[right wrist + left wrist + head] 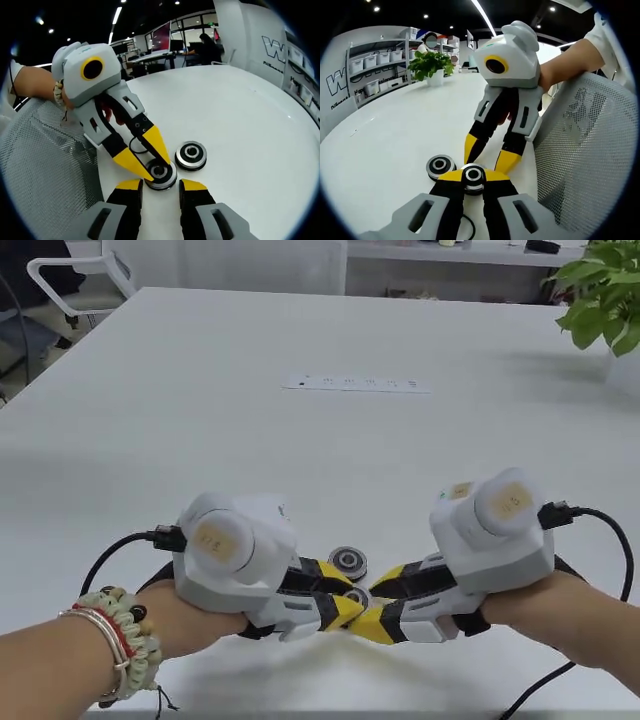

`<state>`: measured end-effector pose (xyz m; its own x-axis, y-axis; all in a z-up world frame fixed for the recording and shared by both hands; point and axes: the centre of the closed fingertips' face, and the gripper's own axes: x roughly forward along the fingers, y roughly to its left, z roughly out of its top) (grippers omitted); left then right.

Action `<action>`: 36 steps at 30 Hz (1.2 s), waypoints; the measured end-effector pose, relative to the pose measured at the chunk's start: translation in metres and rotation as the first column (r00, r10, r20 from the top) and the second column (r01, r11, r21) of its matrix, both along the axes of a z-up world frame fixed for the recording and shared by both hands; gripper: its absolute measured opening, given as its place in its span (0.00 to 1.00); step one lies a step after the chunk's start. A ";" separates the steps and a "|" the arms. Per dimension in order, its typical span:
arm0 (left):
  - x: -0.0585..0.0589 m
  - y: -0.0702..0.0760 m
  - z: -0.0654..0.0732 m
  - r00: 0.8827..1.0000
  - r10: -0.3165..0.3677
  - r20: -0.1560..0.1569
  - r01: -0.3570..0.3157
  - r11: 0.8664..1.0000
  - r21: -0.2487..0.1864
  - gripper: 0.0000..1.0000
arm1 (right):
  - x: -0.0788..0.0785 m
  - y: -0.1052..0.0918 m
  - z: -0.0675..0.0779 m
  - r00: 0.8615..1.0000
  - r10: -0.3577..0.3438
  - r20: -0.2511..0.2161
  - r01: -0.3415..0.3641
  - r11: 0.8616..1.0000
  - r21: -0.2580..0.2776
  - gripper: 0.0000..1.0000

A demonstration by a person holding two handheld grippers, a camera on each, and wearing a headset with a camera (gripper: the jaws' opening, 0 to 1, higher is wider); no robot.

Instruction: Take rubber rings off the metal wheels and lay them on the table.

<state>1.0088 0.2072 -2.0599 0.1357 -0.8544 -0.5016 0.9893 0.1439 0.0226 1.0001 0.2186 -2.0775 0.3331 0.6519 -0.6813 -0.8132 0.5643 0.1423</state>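
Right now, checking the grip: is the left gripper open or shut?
Shut: the left gripper clamps a metal wheel between its yellow tips, in the left gripper view.

A dark-rimmed metal wheel (160,174) is clamped flat on the bench (240,115) between the left tongs (473,173); a second wheel (190,155) is laid just beside it.

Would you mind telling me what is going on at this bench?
A person at a white table works two handheld grippers. The left gripper is clamped on one metal wheel; the right gripper, open, faces it closely. A second wheel lies on the table beside them.
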 end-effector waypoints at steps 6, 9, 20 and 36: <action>0.000 0.000 0.001 1.000 0.000 0.004 0.000 1.000 -0.002 0.08 | 0.002 -0.003 -0.002 0.999 0.032 0.031 -0.031 0.999 -0.041 0.23; 0.000 0.000 0.001 1.000 0.000 0.004 0.000 1.000 -0.003 0.08 | 0.001 -0.006 -0.002 0.999 0.044 0.029 -0.042 0.998 -0.046 0.21; 0.001 0.001 0.001 1.000 0.012 -0.004 -0.012 1.000 -0.009 0.08 | 0.001 -0.015 -0.004 0.999 0.038 0.017 -0.037 0.997 -0.068 0.01; 0.001 0.001 0.001 1.000 0.008 0.007 -0.008 1.000 -0.007 0.08 | 0.004 -0.020 -0.005 0.967 -0.172 -0.187 0.180 0.983 0.023 0.00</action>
<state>1.0094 0.2081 -2.0592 0.1462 -0.8567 -0.4947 0.9880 0.1519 0.0289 1.0038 0.1987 -2.0825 0.3169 0.6216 -0.7164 -0.6596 0.6872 0.3045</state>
